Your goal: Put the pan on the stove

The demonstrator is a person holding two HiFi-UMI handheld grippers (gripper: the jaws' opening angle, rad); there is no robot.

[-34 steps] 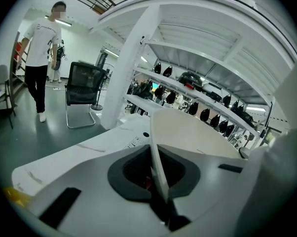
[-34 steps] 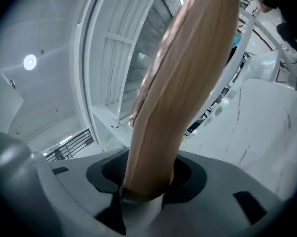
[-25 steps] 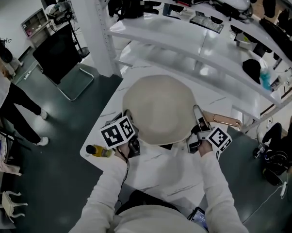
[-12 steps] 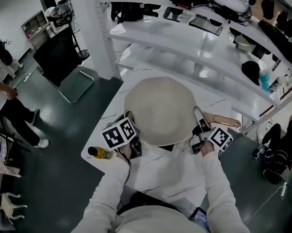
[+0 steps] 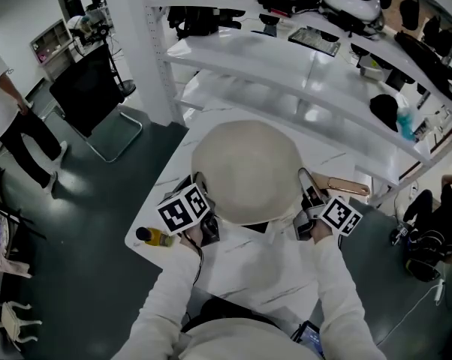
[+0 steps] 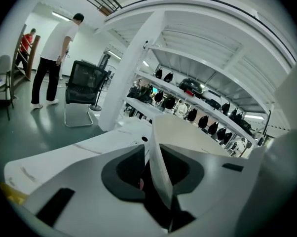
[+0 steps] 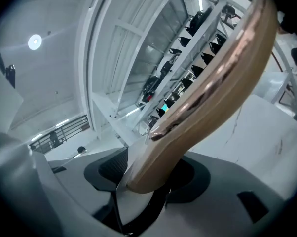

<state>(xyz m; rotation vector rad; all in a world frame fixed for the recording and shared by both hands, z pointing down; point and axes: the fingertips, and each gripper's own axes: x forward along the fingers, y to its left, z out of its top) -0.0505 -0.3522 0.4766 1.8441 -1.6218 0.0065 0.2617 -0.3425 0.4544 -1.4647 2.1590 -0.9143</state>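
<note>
A cream pan [image 5: 248, 167] fills the middle of the head view above the white marble table [image 5: 248, 272]; its copper-coloured handle [image 5: 350, 186] points right. My left gripper [image 5: 202, 195] is at the pan's left edge. In the left gripper view the thin cream rim [image 6: 157, 164] stands between the jaws with dark gaps on both sides, and the jaws are opening. My right gripper [image 5: 310, 195] is at the base of the handle. The handle [image 7: 203, 98] lies between its opening jaws, which stand wide. What is under the pan is hidden.
A yellow-capped bottle [image 5: 155, 235] lies at the table's left edge. White shelves [image 5: 286, 58] loaded with dark gear rise behind the table. A black chair [image 5: 91, 88] and a standing person [image 5: 8, 118] are on the floor to the left; another person [image 5: 436, 216] is at the right.
The pan and both grippers hold almost the same place. The person at the far left has walked across the floor.
</note>
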